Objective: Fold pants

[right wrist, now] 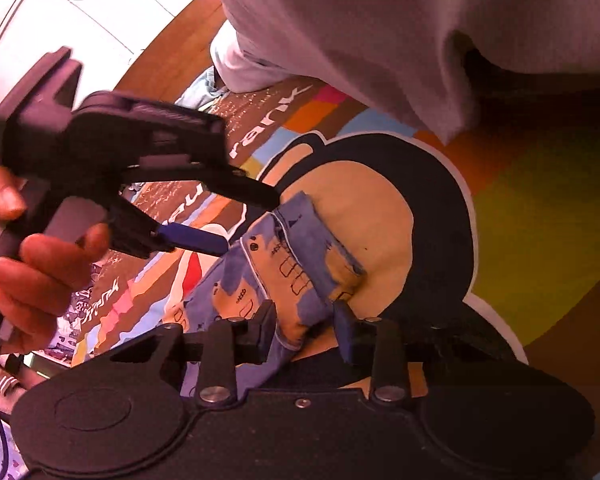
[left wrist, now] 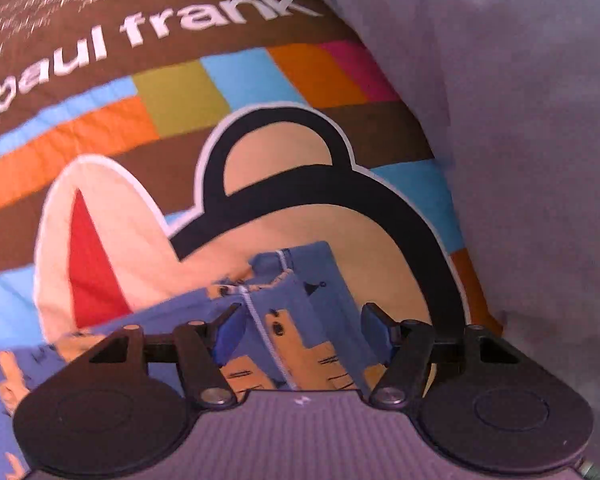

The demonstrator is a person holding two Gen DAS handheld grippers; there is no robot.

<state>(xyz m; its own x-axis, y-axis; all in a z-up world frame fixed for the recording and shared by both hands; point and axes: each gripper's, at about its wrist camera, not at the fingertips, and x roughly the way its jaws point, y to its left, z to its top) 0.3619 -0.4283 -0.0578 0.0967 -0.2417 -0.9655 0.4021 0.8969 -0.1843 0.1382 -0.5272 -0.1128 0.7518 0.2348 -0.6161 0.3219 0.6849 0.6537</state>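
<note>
The pants are small, blue with orange cat prints and a white drawstring. They lie on a colourful printed bedspread. In the left wrist view my left gripper is open, its fingers either side of the pants' upper edge. In the right wrist view the pants lie bunched, and my right gripper is open with its fingers astride the near edge of the cloth. The left gripper shows there too, held in a hand above the pants' far end, jaws apart.
A grey-lilac cloth covers the right side of the bed and hangs over the top of the right wrist view. A white cabinet and wooden floor lie beyond the bed.
</note>
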